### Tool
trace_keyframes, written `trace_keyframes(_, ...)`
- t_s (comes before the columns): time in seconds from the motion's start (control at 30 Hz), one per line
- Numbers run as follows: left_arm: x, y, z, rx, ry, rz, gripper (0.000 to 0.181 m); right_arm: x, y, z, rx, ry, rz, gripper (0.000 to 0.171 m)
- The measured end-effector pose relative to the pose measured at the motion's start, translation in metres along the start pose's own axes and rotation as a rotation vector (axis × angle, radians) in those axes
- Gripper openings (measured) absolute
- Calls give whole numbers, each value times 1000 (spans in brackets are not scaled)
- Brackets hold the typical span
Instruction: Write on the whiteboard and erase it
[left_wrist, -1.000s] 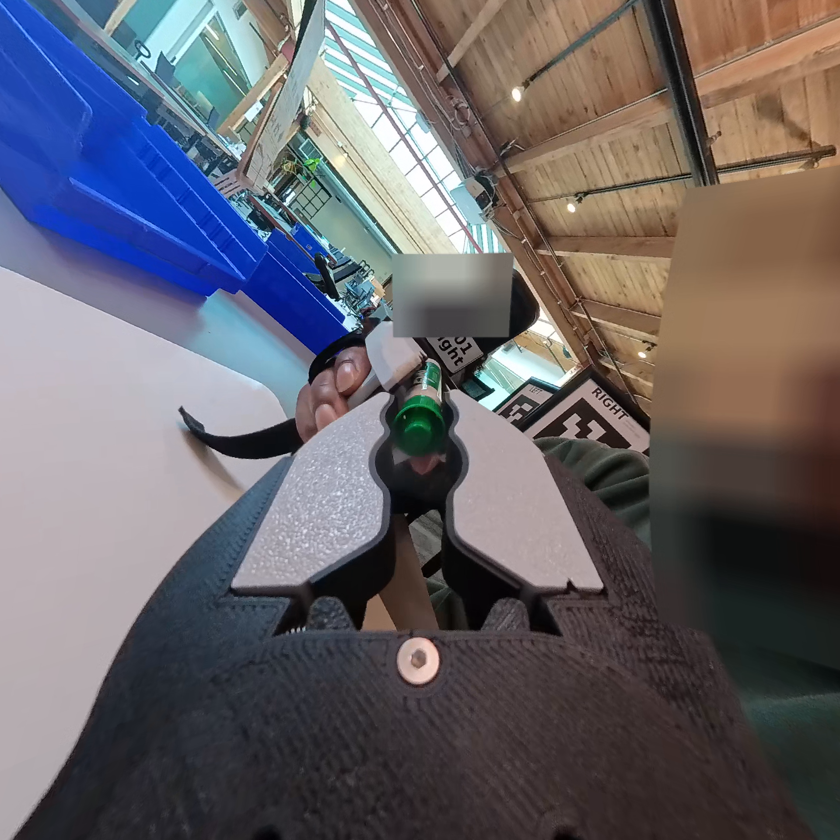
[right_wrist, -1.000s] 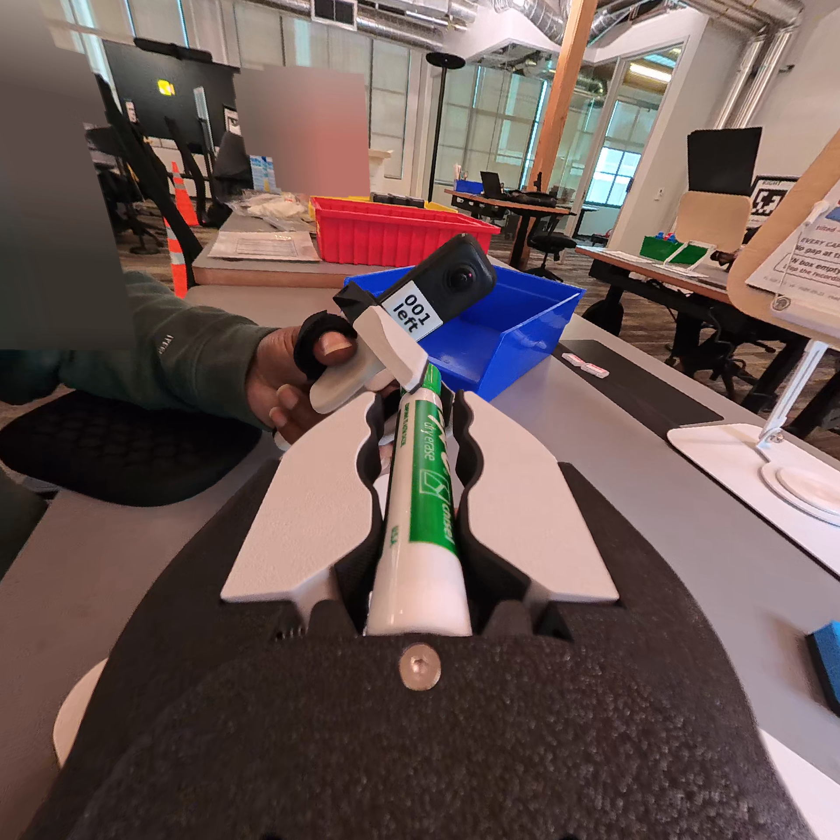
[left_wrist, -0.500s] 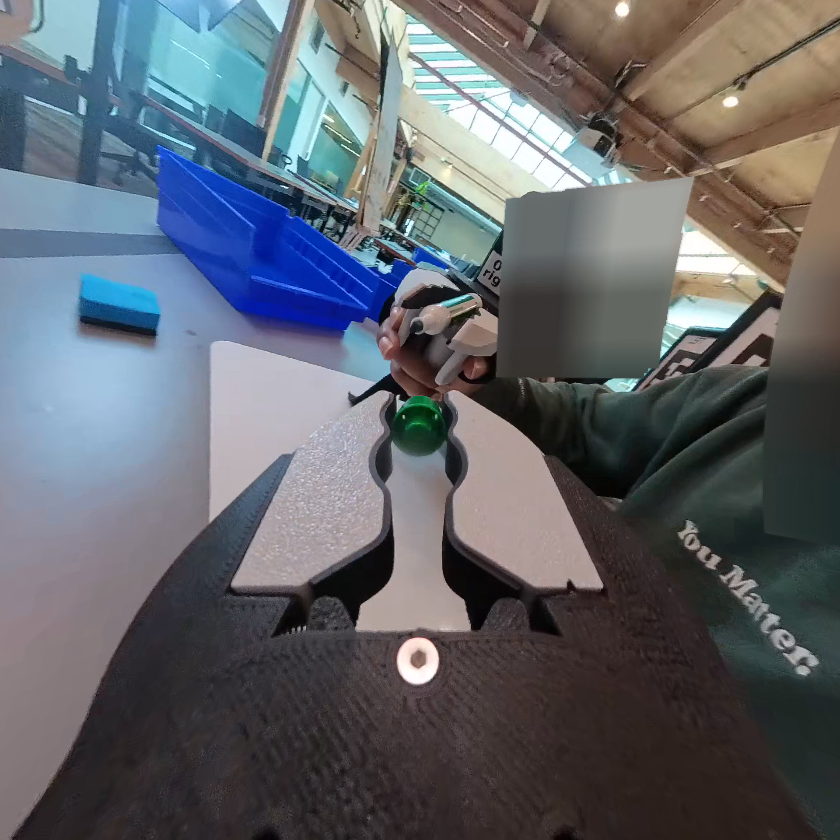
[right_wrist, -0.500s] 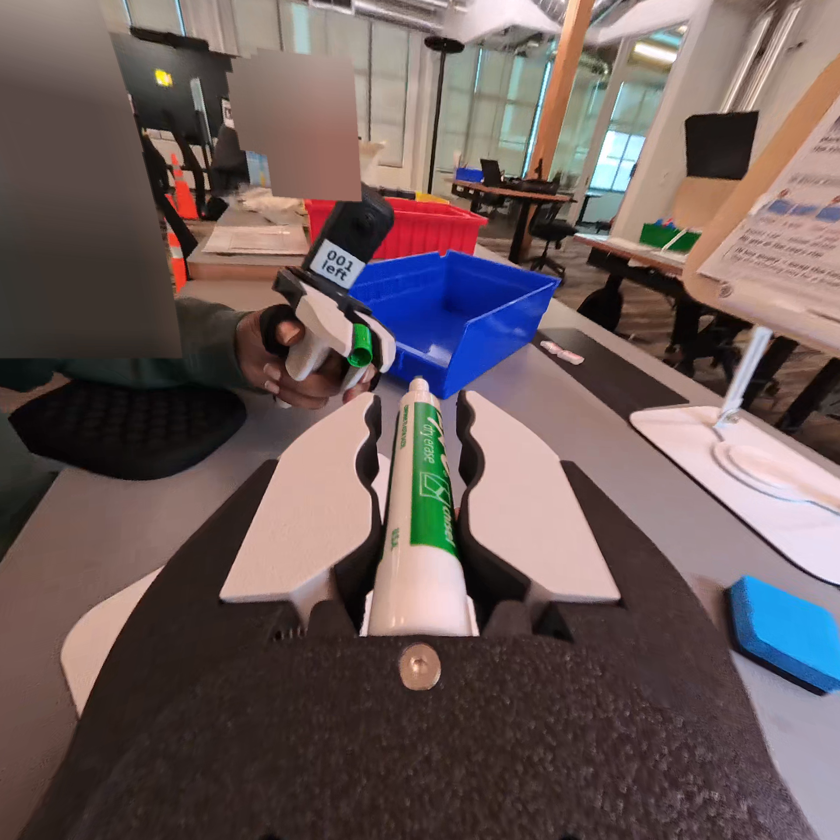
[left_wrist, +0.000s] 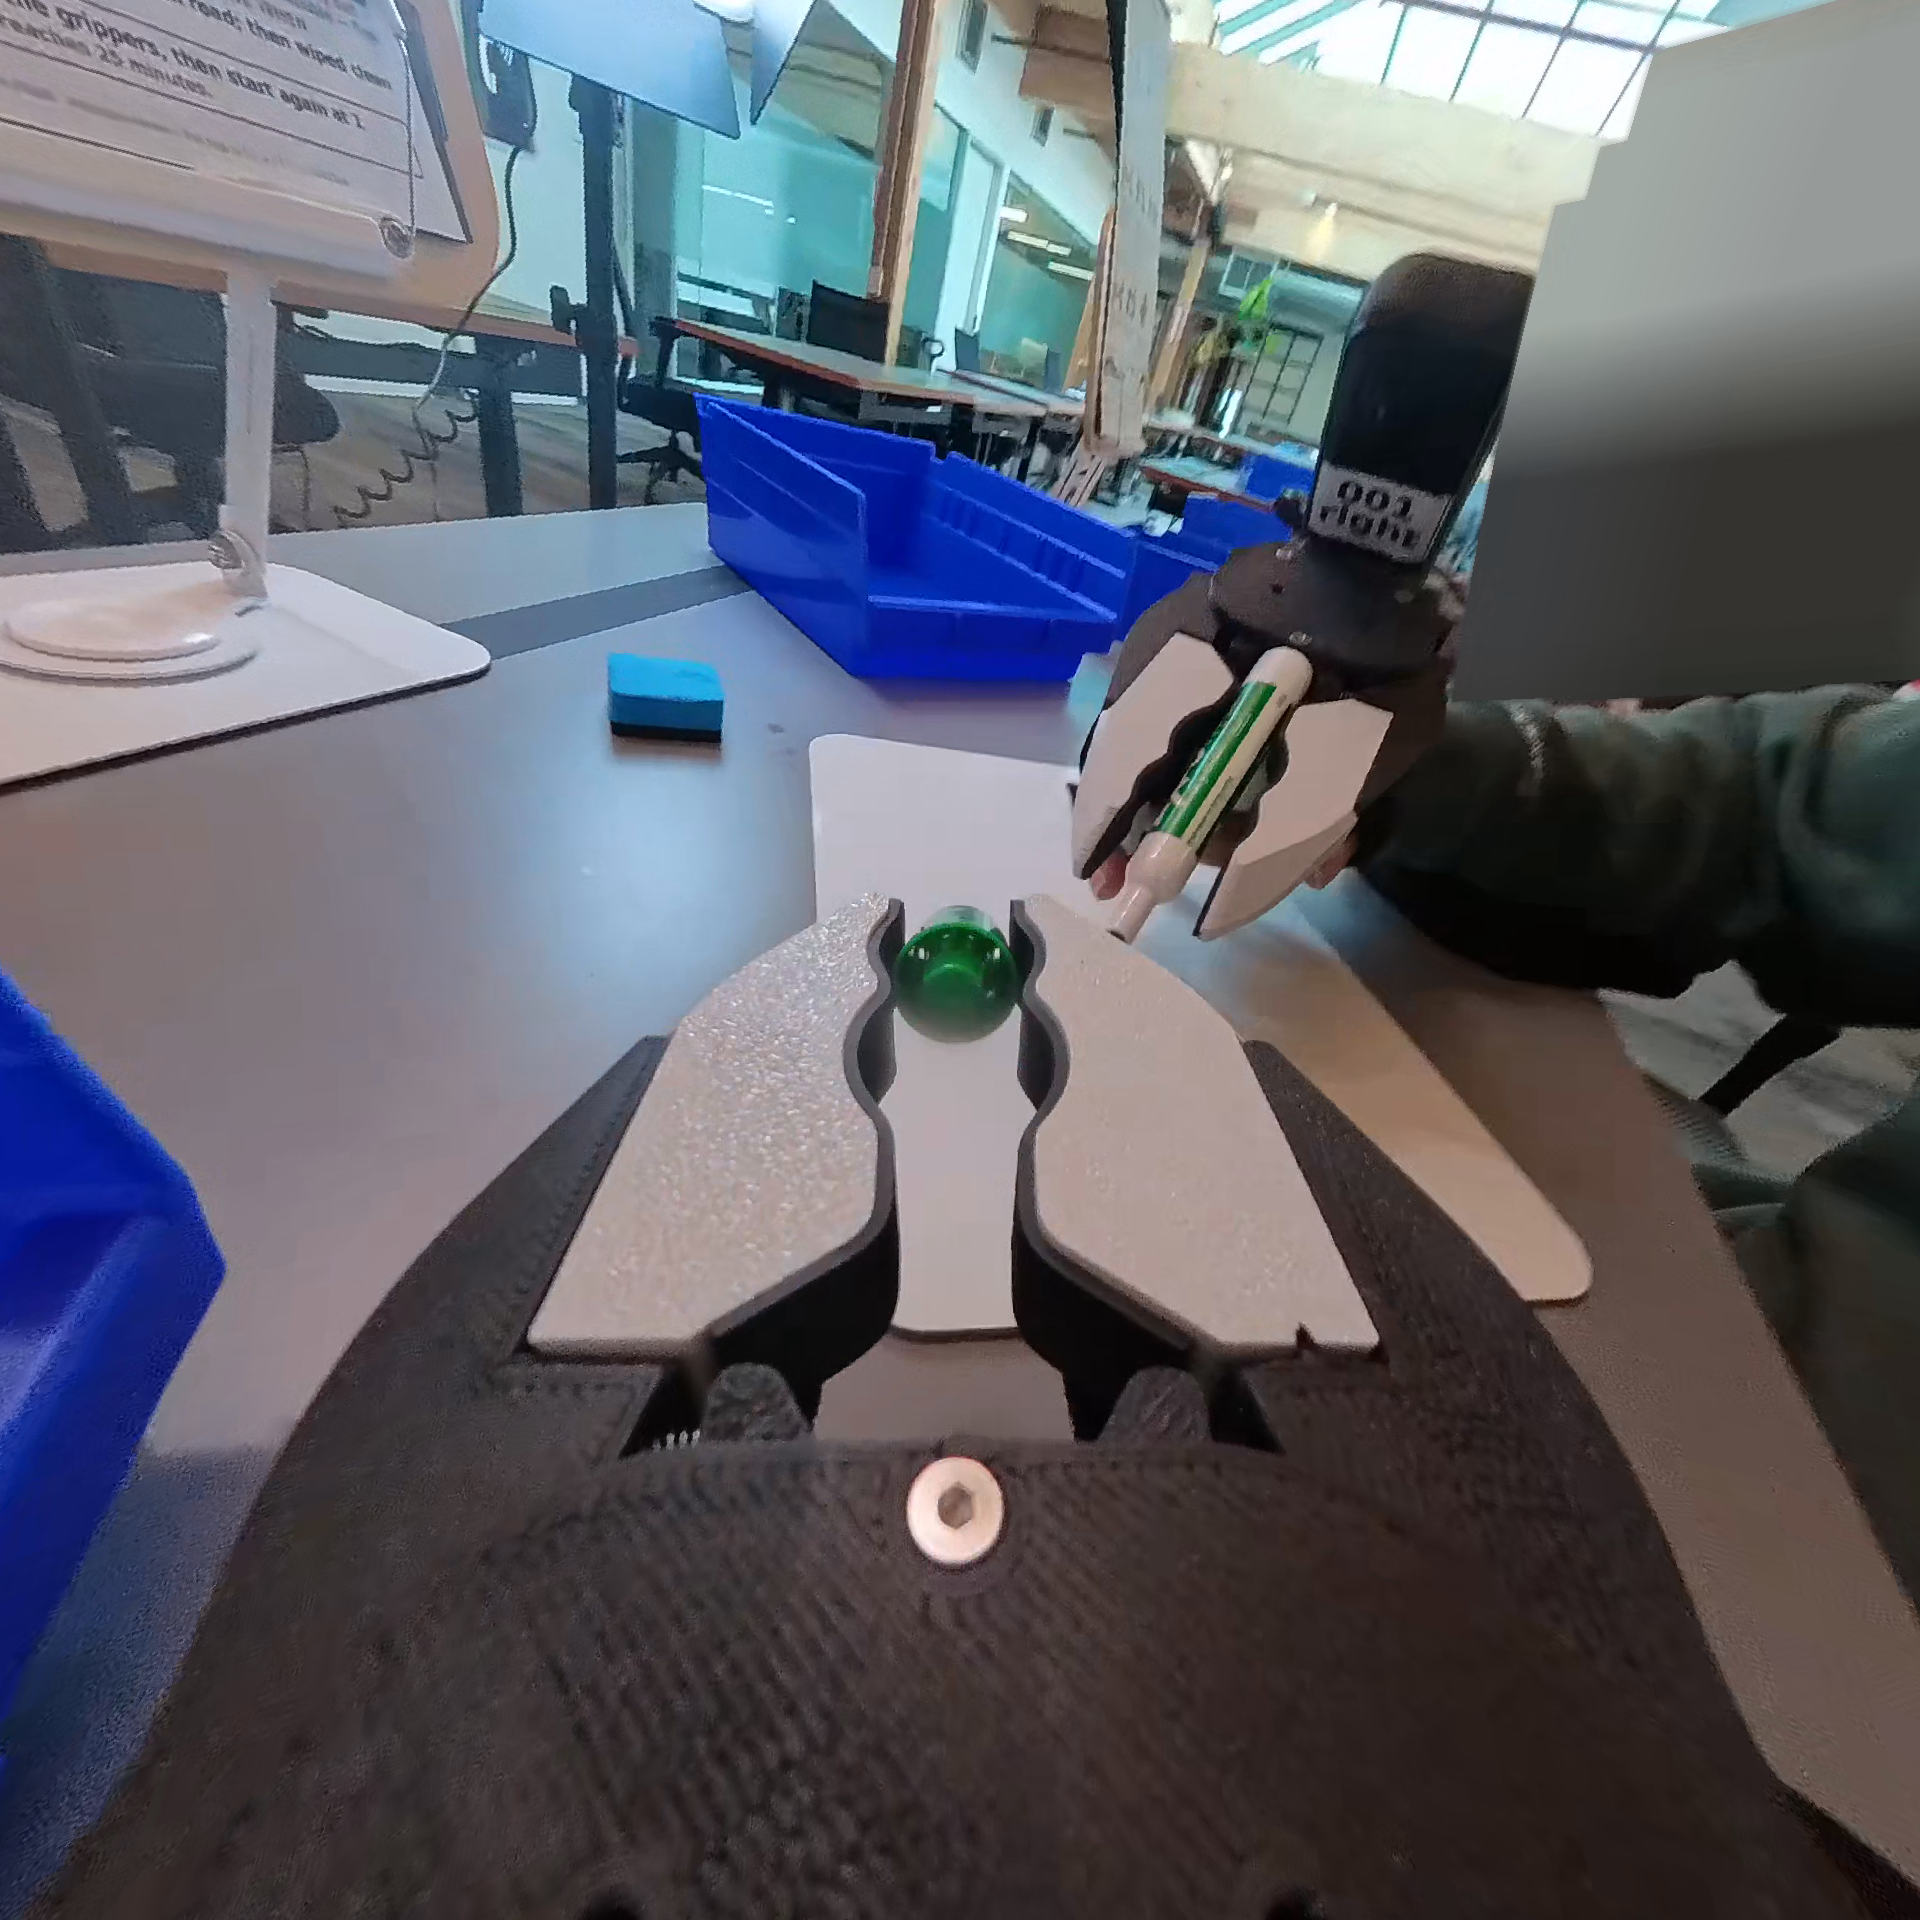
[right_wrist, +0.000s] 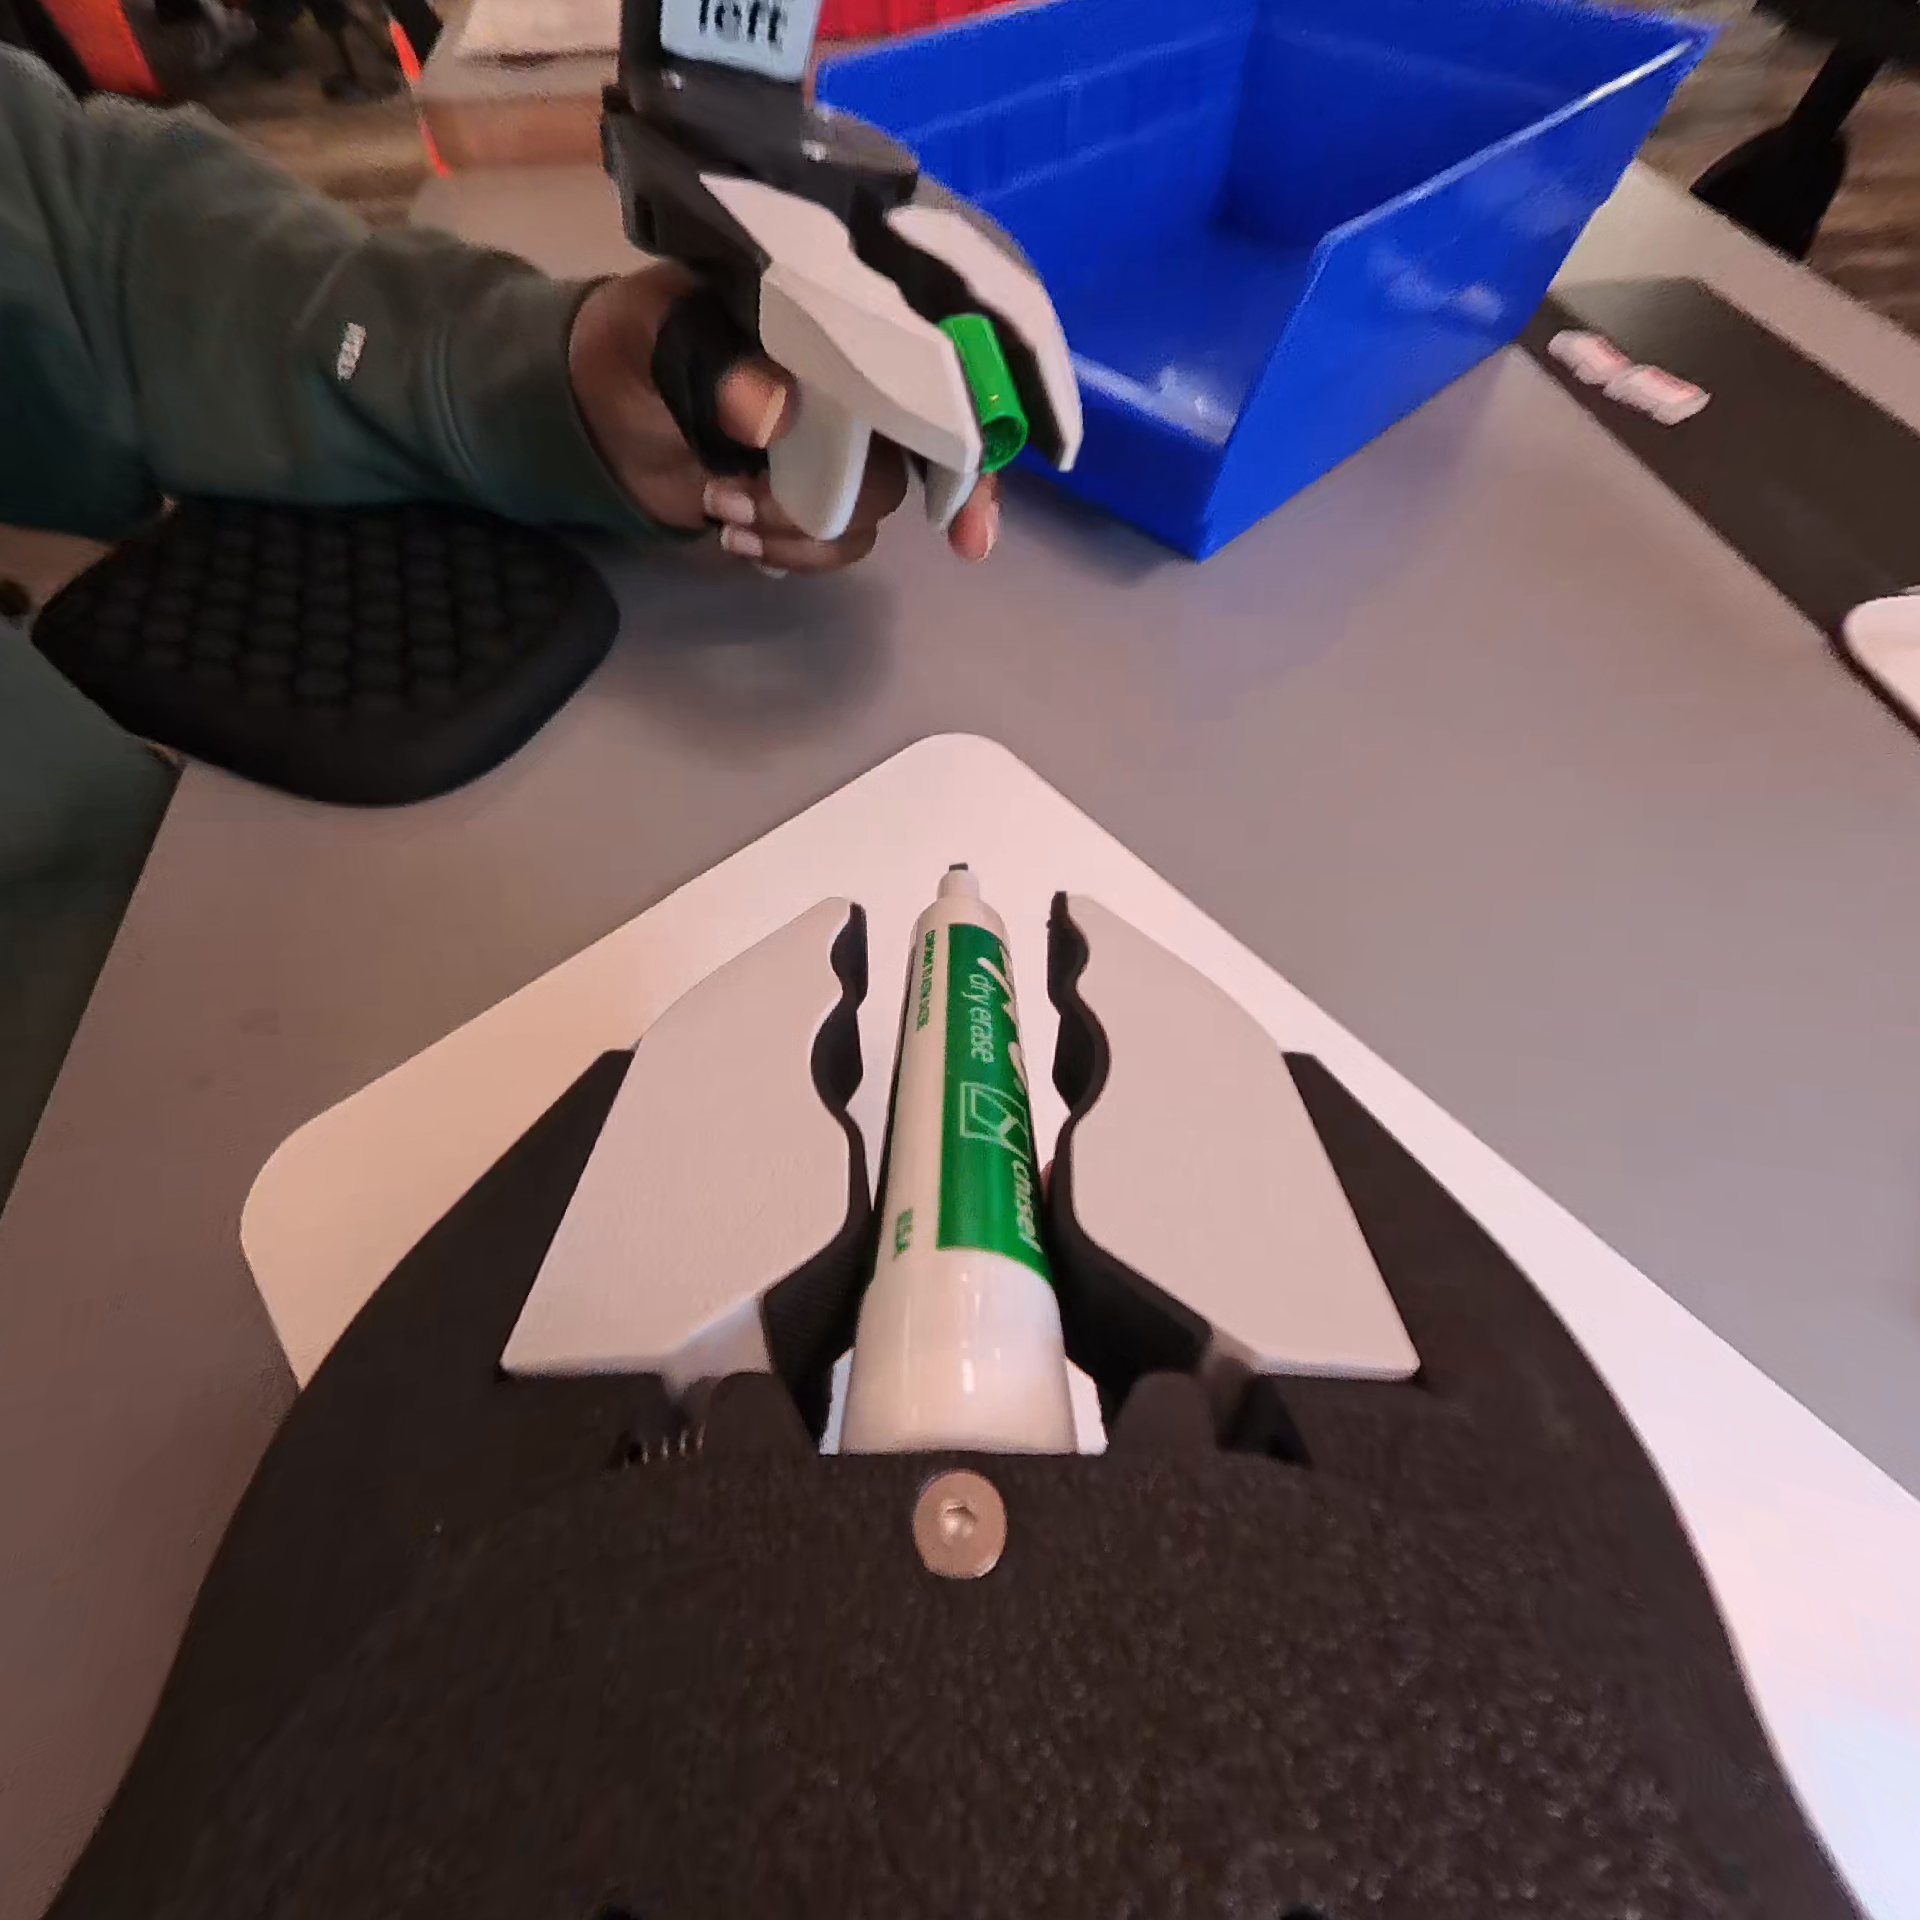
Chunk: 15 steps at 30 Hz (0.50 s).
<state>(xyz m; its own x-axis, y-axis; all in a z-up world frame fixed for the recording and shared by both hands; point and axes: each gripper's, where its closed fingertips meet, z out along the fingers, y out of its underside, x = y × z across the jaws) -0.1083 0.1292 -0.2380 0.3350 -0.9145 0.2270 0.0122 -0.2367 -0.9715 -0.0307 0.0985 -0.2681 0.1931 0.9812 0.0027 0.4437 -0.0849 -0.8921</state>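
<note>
Two grippers, joined at the marker a second ago, are now apart: the left gripper (left_wrist: 954, 935) pinches the ribbed green cap (left_wrist: 954, 982), while the right gripper (right_wrist: 956, 904) clamps the smooth white-and-green marker (right_wrist: 961, 1164), uncapped tip low over the flat round-cornered whiteboard (right_wrist: 1039, 821).

Bright, even daylight fills both views, coming from the tall glass windows (left_wrist: 966, 260) behind. Shadows on the matte grey worktop (left_wrist: 364, 935) are soft and faint. Wide-angle distortion bends lines toward the edges. In the right wrist view, the glossy blue plastic bin (right_wrist: 1299, 260) and the background are motion-blurred.
</note>
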Motion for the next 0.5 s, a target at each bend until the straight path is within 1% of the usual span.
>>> trace_keyframes(0.13, 1, 9, 4, -47, -30, 92, 19, -3, 6, 12, -60, -19, -10, 34)
trace_keyframes(0.37, 3, 15, 4, -71, -41, 146, 19, 4, 11, 30, -147, -22, -2, 34)
trace_keyframes(0.5, 3, 18, 4, -75, -42, 158, 19, 10, 3, 39, -187, -25, 8, 34)
